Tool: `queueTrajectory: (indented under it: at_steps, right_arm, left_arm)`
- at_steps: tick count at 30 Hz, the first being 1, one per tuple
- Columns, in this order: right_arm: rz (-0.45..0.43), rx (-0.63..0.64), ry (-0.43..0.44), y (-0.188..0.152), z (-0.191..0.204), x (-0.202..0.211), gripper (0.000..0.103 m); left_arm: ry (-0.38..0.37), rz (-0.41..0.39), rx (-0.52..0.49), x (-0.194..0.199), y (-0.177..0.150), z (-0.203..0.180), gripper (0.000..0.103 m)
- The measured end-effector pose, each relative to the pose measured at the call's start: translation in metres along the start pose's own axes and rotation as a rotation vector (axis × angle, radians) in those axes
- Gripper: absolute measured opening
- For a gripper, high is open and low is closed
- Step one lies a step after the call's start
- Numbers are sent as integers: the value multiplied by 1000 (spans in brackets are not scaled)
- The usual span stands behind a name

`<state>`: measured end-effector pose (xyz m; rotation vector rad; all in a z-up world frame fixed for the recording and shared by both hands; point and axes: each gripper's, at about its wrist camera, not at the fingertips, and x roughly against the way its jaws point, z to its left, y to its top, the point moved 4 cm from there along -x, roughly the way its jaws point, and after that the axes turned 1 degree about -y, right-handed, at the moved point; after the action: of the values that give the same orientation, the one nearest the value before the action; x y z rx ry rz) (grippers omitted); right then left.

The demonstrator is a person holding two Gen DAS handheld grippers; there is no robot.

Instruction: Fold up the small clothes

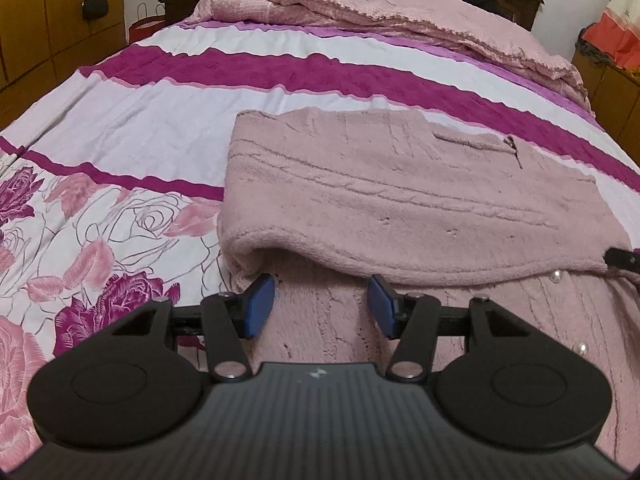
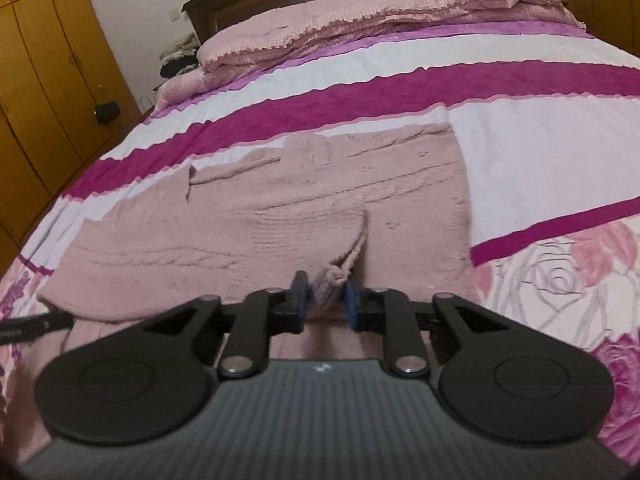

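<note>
A small pink fleece garment [image 1: 400, 200] lies on the bed, its far part folded over toward me, with pearl beads on the lower layer at the right. My left gripper [image 1: 322, 300] is open, its blue pads just in front of the rolled fold edge, above the lower layer, holding nothing. In the right wrist view the same garment [image 2: 280, 216] spreads across the bed. My right gripper [image 2: 325, 300] is shut on a bunched edge of the garment. The tip of the left gripper [image 2: 36, 326] shows at the far left.
The bed [image 1: 160, 100] has a white, magenta and rose-print cover. A folded pink quilt [image 1: 400, 8] lies at the head. Wooden wardrobes [image 1: 48, 20] stand to the left, a dresser [image 1: 608, 76] to the right, a red bag [image 1: 146, 26] by the bed.
</note>
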<state>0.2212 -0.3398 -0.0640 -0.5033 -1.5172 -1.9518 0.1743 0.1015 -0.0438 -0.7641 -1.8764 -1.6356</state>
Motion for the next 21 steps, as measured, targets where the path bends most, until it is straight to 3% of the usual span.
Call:
queueTrajectory:
  at_steps: [6,10,18,19,20,21]
  right_arm:
    - [-26,-1,-8,16,-7,23,49]
    - [-32,-10,-9,30,-8,16,50]
    - [51,-17,-25,28,2,-34,50]
    - [51,-9,-28,27,5,-37,49]
    - [52,3,-27,27,8,-38,39]
    - [54,17,-18,28,12,-39,20]
  left_arm:
    - [8,-20,19,4,5,4,60]
    - [12,-20,20,2,6,5,60]
    - [10,-58,5,3,5,5,60]
    - [10,-63,4,4,5,5,60]
    - [10,-68,6,3,5,6,60]
    - [7,-70,8,3,6,7,60]
